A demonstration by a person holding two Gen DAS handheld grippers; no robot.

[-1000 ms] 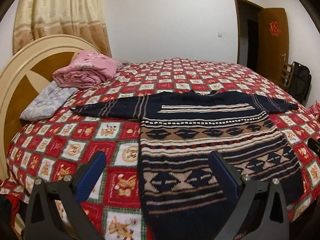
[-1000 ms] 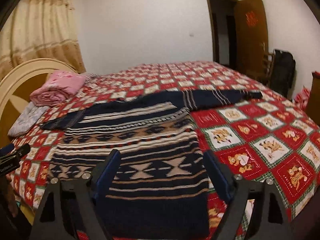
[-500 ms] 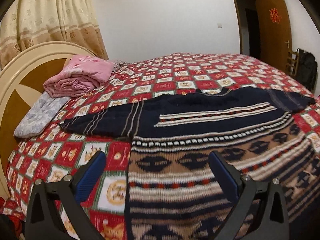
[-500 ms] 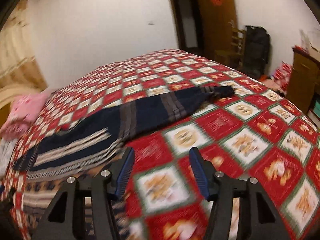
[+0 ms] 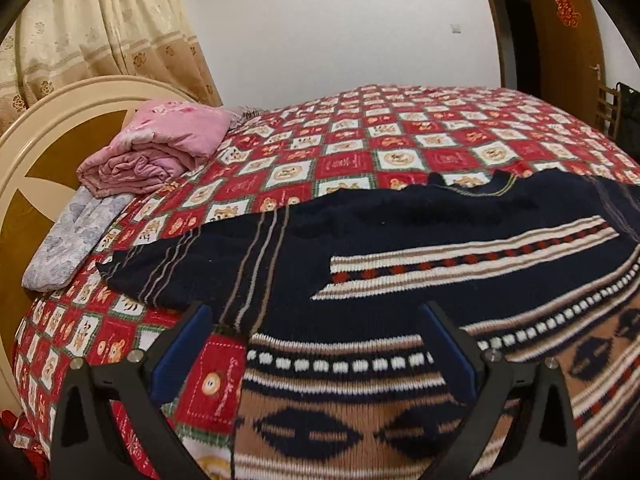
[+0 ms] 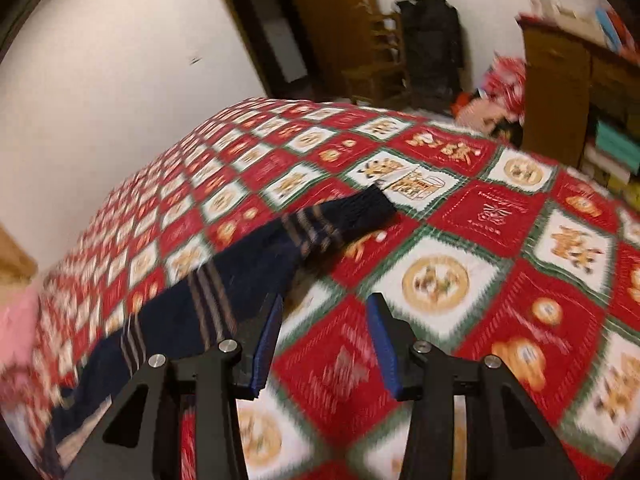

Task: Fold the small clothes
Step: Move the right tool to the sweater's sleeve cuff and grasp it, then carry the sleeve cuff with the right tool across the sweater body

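Note:
A navy knitted sweater with tan, white and red bands lies flat on the bed, sleeves spread. My left gripper is open and empty, low over the sweater's chest near its left sleeve. In the right wrist view the sweater's other sleeve runs diagonally to its cuff. My right gripper is partly open and empty, just right of that sleeve, above the bedspread. The view is blurred by motion.
The bed has a red checked bedspread with bear motifs. A folded pink blanket and a grey pillow lie by the cream headboard. A wooden cabinet, a chair and a black bag stand beyond the bed.
Both grippers moved forward along the sweater. The left one went from the hem up to the chest. The right one swung right toward the right sleeve and its jaws narrowed.

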